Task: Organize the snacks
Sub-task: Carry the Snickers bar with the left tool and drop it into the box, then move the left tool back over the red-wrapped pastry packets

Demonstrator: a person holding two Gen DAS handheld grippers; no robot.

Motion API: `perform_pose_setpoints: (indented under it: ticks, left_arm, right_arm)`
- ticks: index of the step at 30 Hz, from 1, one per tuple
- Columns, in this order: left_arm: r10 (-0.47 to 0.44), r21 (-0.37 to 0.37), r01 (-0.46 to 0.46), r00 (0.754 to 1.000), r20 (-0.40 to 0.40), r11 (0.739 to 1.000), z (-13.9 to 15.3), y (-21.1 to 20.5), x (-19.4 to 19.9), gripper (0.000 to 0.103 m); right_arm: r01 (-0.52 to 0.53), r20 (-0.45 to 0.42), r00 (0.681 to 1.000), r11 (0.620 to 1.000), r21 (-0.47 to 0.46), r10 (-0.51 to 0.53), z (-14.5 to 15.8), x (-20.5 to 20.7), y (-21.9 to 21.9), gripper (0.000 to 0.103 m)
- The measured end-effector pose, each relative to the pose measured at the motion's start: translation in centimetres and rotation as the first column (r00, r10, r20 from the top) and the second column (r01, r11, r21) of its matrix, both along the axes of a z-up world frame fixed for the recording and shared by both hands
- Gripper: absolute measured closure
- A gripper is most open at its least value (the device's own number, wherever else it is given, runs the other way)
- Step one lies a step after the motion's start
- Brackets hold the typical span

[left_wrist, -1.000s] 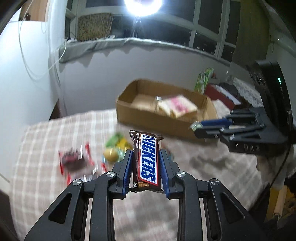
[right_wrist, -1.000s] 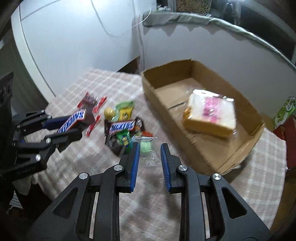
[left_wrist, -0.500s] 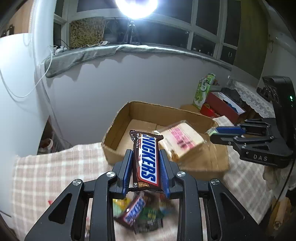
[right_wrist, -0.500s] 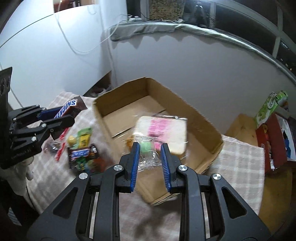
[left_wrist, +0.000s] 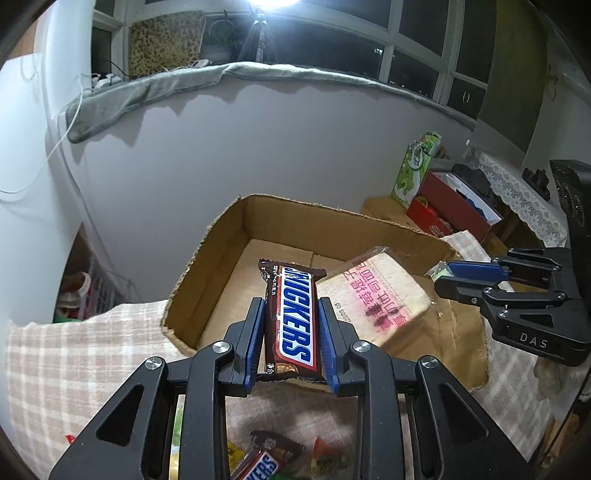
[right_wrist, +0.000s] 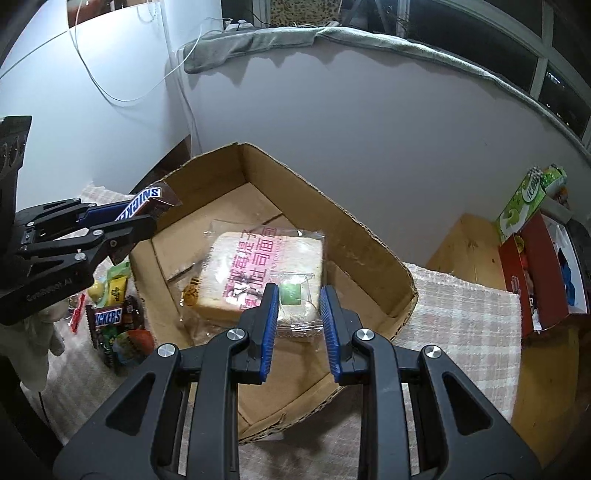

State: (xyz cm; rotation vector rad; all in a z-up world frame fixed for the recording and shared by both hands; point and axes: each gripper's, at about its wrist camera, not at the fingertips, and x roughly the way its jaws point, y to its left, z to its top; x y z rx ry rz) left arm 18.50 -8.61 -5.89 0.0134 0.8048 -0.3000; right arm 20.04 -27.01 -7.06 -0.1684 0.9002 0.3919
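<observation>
A bright lamp at the top of the left view glares white and lights the room from behind the sill; windows are dark. The grey cloth casts jagged shadows on the wall. Both views bend strongly and darken at the corners. The wrapped bread is slightly blurred; the box is sharp.

Open floor in the cardboard box left of the wrapped bread — snack pile just outside.

Snickers bar brown, blue lettering | cardboard box tan | tablecloth beige-white checked
</observation>
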Motion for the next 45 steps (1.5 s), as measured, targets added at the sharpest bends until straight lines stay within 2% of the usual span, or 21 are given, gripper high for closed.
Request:
perform_pose_setpoints:
  ticks: [6,8,9,11,13,21,31,38,45]
  left_arm:
    - [0.001,-0.006,-0.001,1.0,-0.026,1.0,-0.7,-0.4,0.8,0.076]
    - [-0.002,-0.007,0.001,0.999,-0.047,1.0,-0.9,-0.4,1.2,0.072]
    - [0.003,-0.005,-0.003,0.999,-0.043,1.0,-0.8,-0.4,1.1,0.072]
    - [0.004,-0.011,-0.004,0.999,-0.038,1.0,-0.7,-0.4,1.1,0.072]
    - [0.007,-0.01,-0.007,1.0,-0.031,1.0,-0.4,-0.3,0.9,0.072]
    - [0.028,-0.024,-0.028,1.0,0.008,0.999,1.4,1.0,-0.6,0.072]
    - [0.078,-0.003,-0.078,0.993,0.085,0.997,4.5,5.1,-5.4,0.072]
    - [0.149,-0.021,-0.148,0.986,0.08,0.989,4.4,9.2,-9.1,0.072]
    - [0.211,-0.042,-0.209,0.977,0.038,0.977,2.6,12.8,-12.1,0.072]
  right_arm:
    - [0.004,-0.011,1.0,1.0,-0.007,-0.004,-0.7,0.5,-0.2,0.079]
    - [0.005,-0.012,1.0,1.0,-0.007,-0.005,-0.9,0.5,-0.2,0.078]
    - [0.007,-0.012,1.0,1.0,-0.009,-0.007,-0.9,0.5,-0.2,0.076]
    - [0.011,-0.01,1.0,1.0,-0.009,-0.011,-0.8,0.4,-0.1,0.061]
    - [0.013,0.001,1.0,1.0,-0.008,-0.013,-0.7,0.2,-0.1,0.059]
    - [0.005,0.022,1.0,1.0,-0.011,-0.004,0.5,-1.0,0.4,0.059]
    - [-0.039,0.06,0.997,0.999,0.016,0.038,3.0,-4.3,2.0,0.059]
    - [-0.111,0.065,0.992,0.993,0.042,0.108,3.8,-7.5,4.3,0.059]
    - [-0.158,0.031,0.987,0.985,0.071,0.157,2.9,-9.8,6.3,0.059]
